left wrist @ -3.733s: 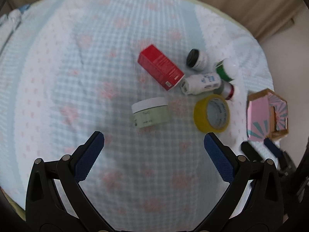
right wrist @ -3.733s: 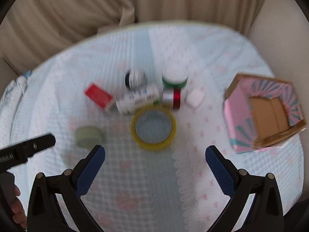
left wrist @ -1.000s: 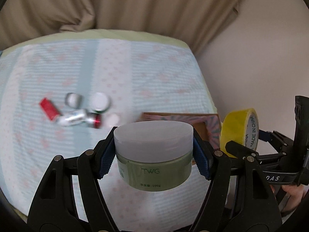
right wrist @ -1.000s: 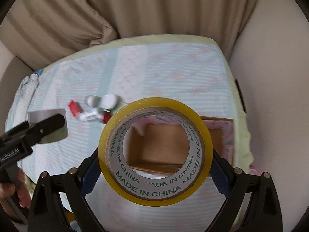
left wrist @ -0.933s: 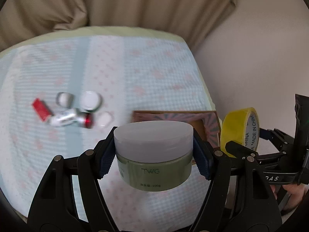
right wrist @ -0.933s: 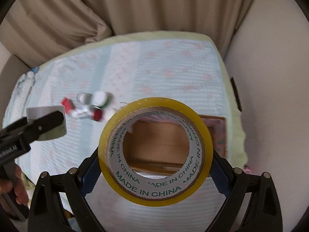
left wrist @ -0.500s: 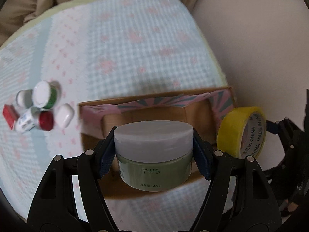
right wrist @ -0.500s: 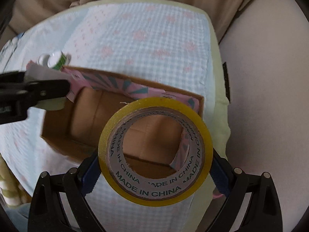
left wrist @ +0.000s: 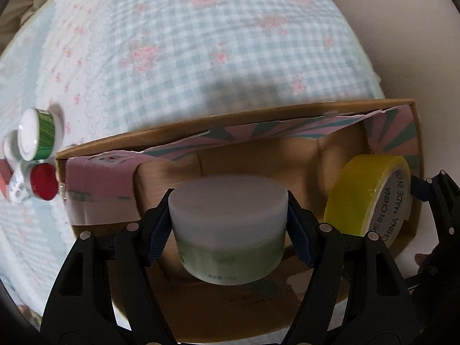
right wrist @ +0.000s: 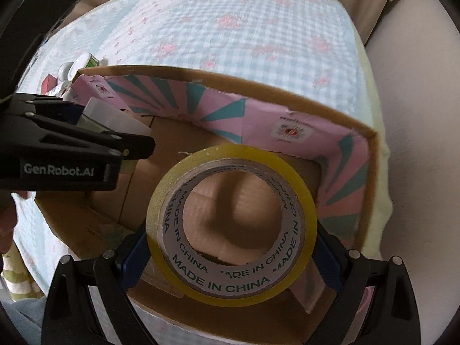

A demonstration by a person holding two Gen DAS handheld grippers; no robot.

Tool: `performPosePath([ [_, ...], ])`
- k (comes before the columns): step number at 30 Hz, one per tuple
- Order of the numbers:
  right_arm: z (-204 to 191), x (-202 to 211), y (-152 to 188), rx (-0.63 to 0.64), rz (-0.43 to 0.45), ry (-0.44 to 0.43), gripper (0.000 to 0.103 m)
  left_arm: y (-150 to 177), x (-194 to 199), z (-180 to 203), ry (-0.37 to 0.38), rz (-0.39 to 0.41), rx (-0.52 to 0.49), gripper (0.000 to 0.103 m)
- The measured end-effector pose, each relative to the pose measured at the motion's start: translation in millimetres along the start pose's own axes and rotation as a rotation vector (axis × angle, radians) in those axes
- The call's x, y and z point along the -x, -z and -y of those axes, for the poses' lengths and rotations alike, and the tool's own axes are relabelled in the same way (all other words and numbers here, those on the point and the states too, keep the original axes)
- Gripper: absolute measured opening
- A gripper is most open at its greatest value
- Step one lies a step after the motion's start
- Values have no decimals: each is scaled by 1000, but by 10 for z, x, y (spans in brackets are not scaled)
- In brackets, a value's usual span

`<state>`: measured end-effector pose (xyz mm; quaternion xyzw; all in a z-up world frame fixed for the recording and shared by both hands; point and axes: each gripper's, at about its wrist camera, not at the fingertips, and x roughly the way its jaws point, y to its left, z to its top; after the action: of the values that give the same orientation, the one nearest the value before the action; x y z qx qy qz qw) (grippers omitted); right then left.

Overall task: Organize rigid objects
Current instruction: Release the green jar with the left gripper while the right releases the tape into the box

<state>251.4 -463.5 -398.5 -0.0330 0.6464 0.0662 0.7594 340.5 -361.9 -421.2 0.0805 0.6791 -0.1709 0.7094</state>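
Note:
A pale green jar [left wrist: 230, 230] with a white lid hangs between the blue pads of my left gripper [left wrist: 230, 234], low inside the open cardboard box [left wrist: 201, 128]. The jaws are opening, and the jar looks smeared while the fingers stay sharp. My right gripper [right wrist: 231, 257] is shut on a yellow tape roll [right wrist: 230, 290], held flat over the box's right half [right wrist: 258, 86]. The left wrist view shows the tape roll [left wrist: 365, 192] near the box's right wall. In the right wrist view, the left gripper [right wrist: 72, 143] and the jar lid [right wrist: 115, 118] are at the box's left end.
Several small bottles [left wrist: 34, 135], one with a red cap [left wrist: 43, 185], lie on the checked bed cover [left wrist: 215, 43] just left of the box. The box has pink and teal flaps folded inward. A plain beige surface [right wrist: 417, 115] lies beyond the bed's right edge.
Both grippers have dropped from high above the bed down into the box. The jar has blurred between the left pads, which stand slightly wider. The tape stays clamped.

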Motion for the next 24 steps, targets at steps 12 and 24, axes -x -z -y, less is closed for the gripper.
performPosePath([
  [12,-35,204,155,-50,71,53,103,209,319,-43,-55,53,-78,103],
  [24,-33,641,130,-126,84,99,103,421,868,-85,-21,145,-79,103],
])
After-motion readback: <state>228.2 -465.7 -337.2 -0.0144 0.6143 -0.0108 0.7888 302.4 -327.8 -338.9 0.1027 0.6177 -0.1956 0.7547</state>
